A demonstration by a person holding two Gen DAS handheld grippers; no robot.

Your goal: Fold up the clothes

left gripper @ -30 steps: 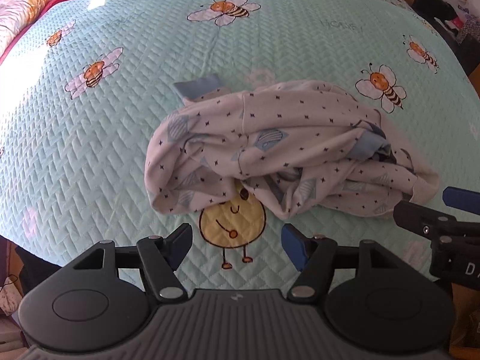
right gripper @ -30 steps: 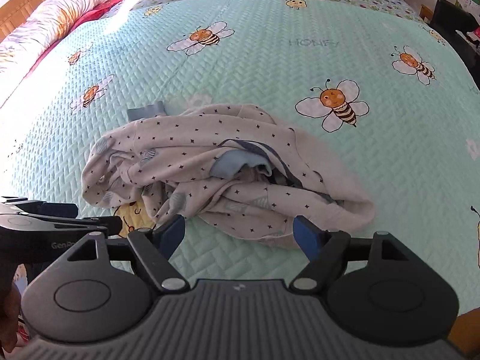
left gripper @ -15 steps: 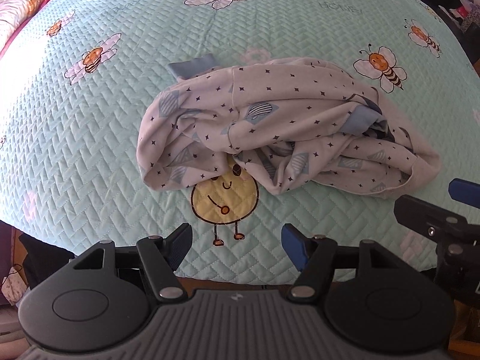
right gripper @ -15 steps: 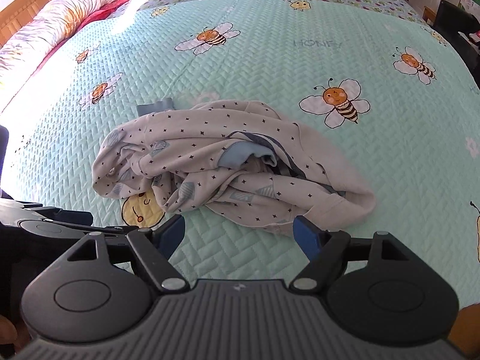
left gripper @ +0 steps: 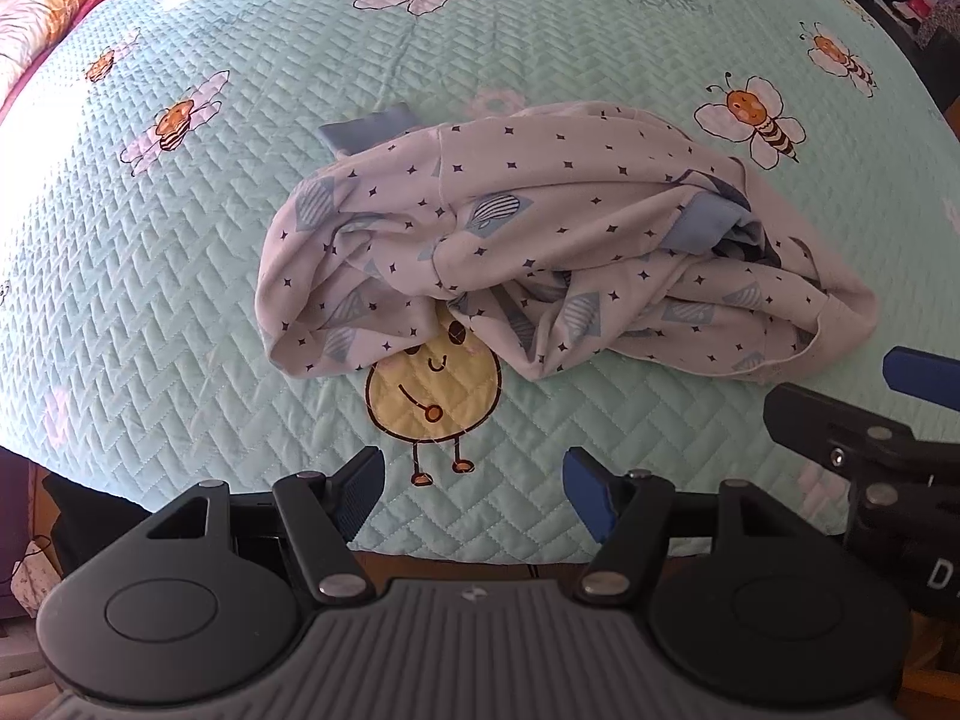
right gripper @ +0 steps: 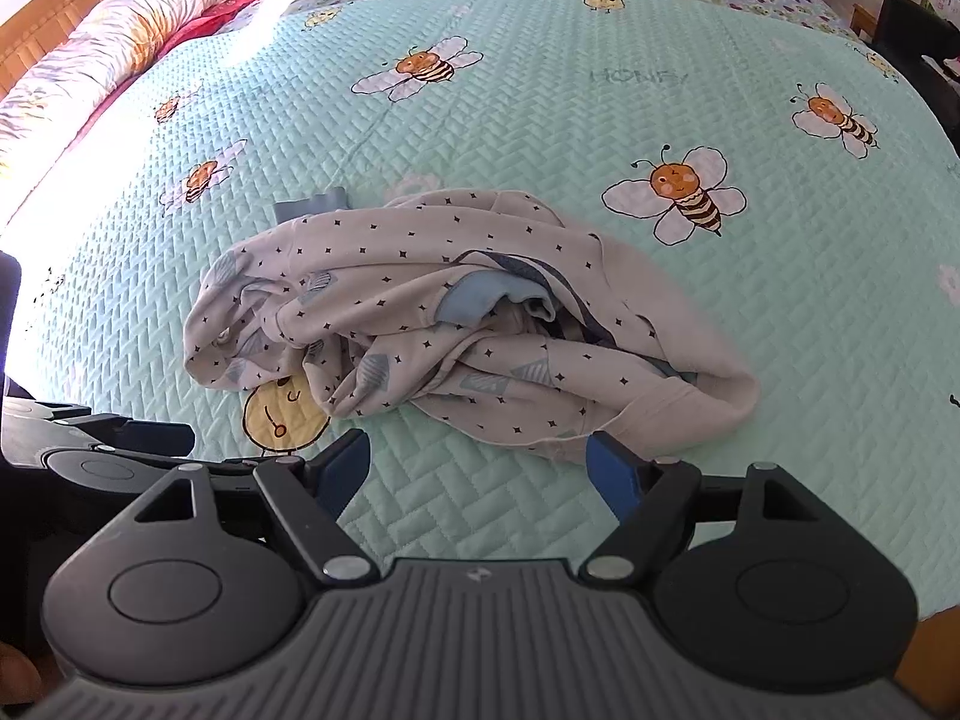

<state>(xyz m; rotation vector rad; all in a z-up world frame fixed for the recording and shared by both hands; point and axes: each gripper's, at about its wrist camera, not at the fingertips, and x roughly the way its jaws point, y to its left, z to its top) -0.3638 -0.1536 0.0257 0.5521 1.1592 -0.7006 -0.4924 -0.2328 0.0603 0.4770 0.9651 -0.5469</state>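
A crumpled white garment (left gripper: 540, 252) with small dark stars and pale blue trim lies in a heap on the bed; it is also in the right wrist view (right gripper: 456, 324). My left gripper (left gripper: 473, 489) hangs open above the bed's near edge, short of the heap, with only quilt between its blue pads. My right gripper (right gripper: 480, 468) is open too, its right pad just in front of the garment's hem, touching nothing. Each gripper shows at the edge of the other's view: the right one (left gripper: 870, 420), the left one (right gripper: 108, 438).
The bed wears a mint quilt (left gripper: 180, 276) printed with bees and a yellow round figure (left gripper: 433, 384) half under the garment. A floral bolster (right gripper: 138, 42) lies at the far left. Dark furniture (right gripper: 918, 42) stands at the far right. The bed's near edge (left gripper: 480, 558) runs below the fingers.
The garment sits a little farther from both grippers and lower parts of the quilt show; both grippers have drawn back slightly toward the bed's near edge. Jaws unchanged.
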